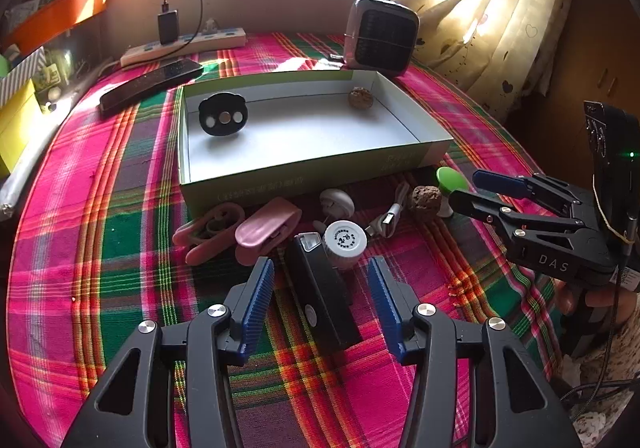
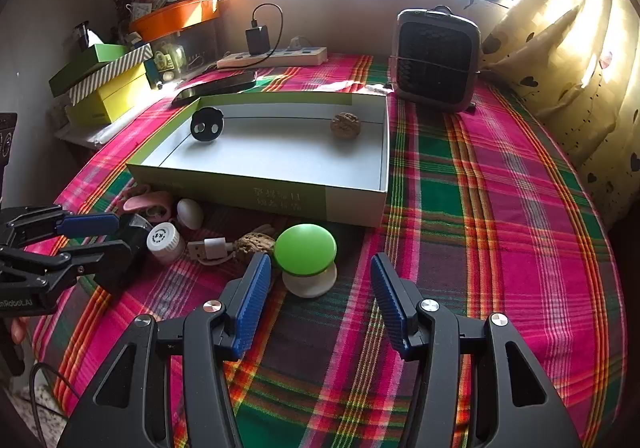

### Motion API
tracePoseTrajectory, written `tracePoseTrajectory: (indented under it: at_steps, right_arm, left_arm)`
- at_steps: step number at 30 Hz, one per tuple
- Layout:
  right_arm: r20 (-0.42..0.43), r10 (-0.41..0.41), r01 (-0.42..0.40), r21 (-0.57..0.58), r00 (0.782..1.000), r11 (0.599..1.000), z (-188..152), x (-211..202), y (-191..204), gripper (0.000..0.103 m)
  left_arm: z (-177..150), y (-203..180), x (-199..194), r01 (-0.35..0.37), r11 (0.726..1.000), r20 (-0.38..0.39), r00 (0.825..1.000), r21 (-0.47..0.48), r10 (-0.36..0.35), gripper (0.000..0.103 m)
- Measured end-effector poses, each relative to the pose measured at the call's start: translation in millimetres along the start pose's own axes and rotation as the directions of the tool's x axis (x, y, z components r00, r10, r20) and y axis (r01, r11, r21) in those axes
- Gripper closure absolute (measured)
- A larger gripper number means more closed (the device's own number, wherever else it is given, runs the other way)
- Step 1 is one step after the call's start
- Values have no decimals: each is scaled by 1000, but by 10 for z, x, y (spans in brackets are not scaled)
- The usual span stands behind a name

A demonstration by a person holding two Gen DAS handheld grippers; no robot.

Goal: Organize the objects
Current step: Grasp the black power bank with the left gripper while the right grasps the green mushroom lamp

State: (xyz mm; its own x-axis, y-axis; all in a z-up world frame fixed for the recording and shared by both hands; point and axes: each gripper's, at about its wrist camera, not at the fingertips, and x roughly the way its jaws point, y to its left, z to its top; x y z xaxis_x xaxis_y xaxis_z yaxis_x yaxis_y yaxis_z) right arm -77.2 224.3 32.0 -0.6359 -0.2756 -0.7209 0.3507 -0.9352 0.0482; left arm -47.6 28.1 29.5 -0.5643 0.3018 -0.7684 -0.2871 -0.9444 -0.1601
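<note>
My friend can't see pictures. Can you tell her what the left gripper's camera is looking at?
The open left gripper reaches toward a black rectangular device lying between its blue fingers on a bright plaid tablecloth, among small clutter. Behind sits a shallow open box holding a black disc and a walnut. The right gripper enters at the right.

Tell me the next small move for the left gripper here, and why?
Probably ease the left gripper forward and down until its fingers straddle the black rectangular device, then close. It lies lengthwise in the open gap, untouched, and the white bottle crowds its far end. The box beyond holds only two items.
</note>
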Motion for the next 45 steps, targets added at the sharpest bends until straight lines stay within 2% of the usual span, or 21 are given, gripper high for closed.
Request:
tracePoseTrajectory:
  at_steps: [10,25,35,36,40,45]
  right_arm:
    - [-33,-16,16,-5,999,1000,20,124,-11,50]
    - [-93,-20,19,-13,995,1000,107,323,-15,50]
    - [-89,-17,17,-1,996,1000,117,325,-30,50]
    - [-89,-15,15,1,996,1000,117,323,-33,50]
    - [-84,-11,12,11,996,1000,116,307,-58,65]
    - [-82,-8,9,16,997,1000,108,301,-55,69]
  left_arm:
    - [-54,-7,148,-31,999,-50,998,5,32,55]
    - [-45,14,163,-49,999,-38,998,15,50,55]
    - [-40,35,166,-44,999,-34,998,-5,44,55]
    - [-39,40,164,-41,999,-33,999,-8,40,56]
    - [-44,46,162,-41,999,-30,999,-3,41,57]
    - [-46,83,148,-55,998,-28,998,-10,54,69]
